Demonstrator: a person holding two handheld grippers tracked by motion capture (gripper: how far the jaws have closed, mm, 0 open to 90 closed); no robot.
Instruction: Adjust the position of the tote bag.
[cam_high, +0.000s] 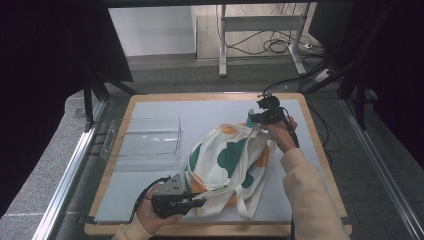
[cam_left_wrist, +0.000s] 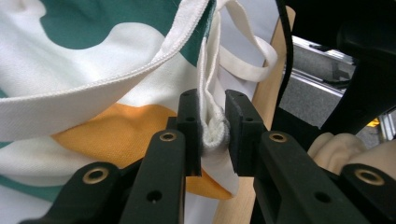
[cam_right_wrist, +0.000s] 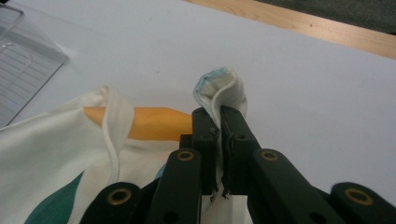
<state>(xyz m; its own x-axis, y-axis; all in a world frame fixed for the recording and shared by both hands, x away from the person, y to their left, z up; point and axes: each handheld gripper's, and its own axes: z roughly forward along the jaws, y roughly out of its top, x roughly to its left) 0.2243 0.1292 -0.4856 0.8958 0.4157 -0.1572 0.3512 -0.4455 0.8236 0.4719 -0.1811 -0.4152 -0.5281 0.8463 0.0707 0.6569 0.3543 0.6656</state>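
Observation:
A white cloth tote bag (cam_high: 225, 160) with green and orange cloud shapes lies crumpled on the white table mat (cam_high: 210, 112). My left gripper (cam_high: 200, 202) is at the bag's near edge, shut on a bunched fold of its hem (cam_left_wrist: 215, 133). My right gripper (cam_high: 252, 118) is at the bag's far corner, shut on a pinched fold of the white fabric (cam_right_wrist: 222, 91), which it holds slightly above the mat. The bag's white straps (cam_high: 247, 200) trail toward the table's front edge.
A clear plastic tray (cam_high: 145, 140) sits on the mat to the left of the bag. The wooden table border (cam_high: 320, 150) frames the mat. Cables (cam_high: 272, 45) and a metal stand (cam_high: 222, 40) are on the floor beyond the table.

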